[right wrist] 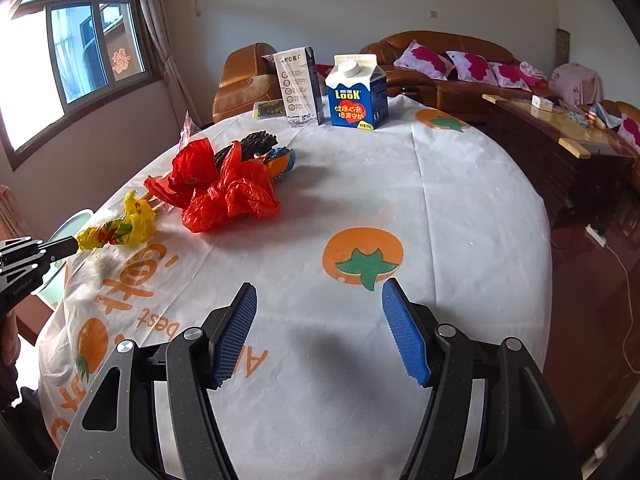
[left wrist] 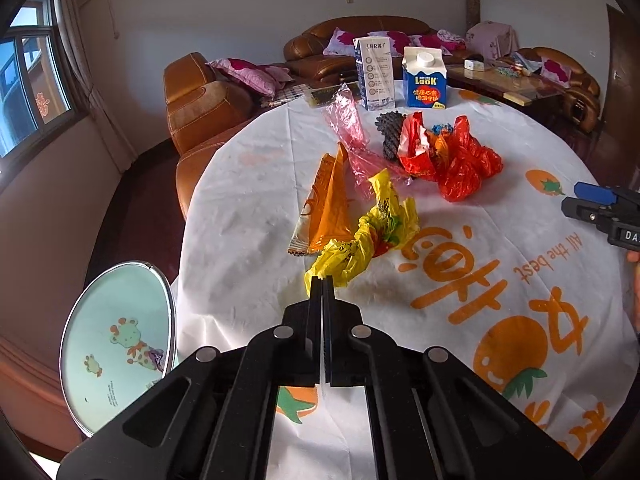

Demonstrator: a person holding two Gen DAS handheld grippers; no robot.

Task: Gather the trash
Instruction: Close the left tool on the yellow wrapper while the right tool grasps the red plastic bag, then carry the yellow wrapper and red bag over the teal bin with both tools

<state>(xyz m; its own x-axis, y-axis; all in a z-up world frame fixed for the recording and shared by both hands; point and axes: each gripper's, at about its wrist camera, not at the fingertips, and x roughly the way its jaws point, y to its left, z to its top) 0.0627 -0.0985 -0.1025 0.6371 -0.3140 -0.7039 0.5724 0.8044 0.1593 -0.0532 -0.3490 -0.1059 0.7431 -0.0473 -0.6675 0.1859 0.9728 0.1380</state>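
Yellow plastic bag point(left wrist: 360, 240) is pinched at its near end by the left gripper point(left wrist: 321, 280), whose jaws are closed on it; the bag lies on the tablecloth point(left wrist: 460, 184). Nothing is held by the right gripper point(right wrist: 318, 330), spread wide above bare cloth. Little appears collected: the red bag point(left wrist: 464, 164), orange wrapper point(left wrist: 328, 204), pink film point(left wrist: 348, 124) and 2 cartons point(left wrist: 424, 78) remain.

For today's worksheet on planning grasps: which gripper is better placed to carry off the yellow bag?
Left. The left gripper is already shut on the yellow bag's near end, while the right gripper is open over bare tablecloth, away from the trash.
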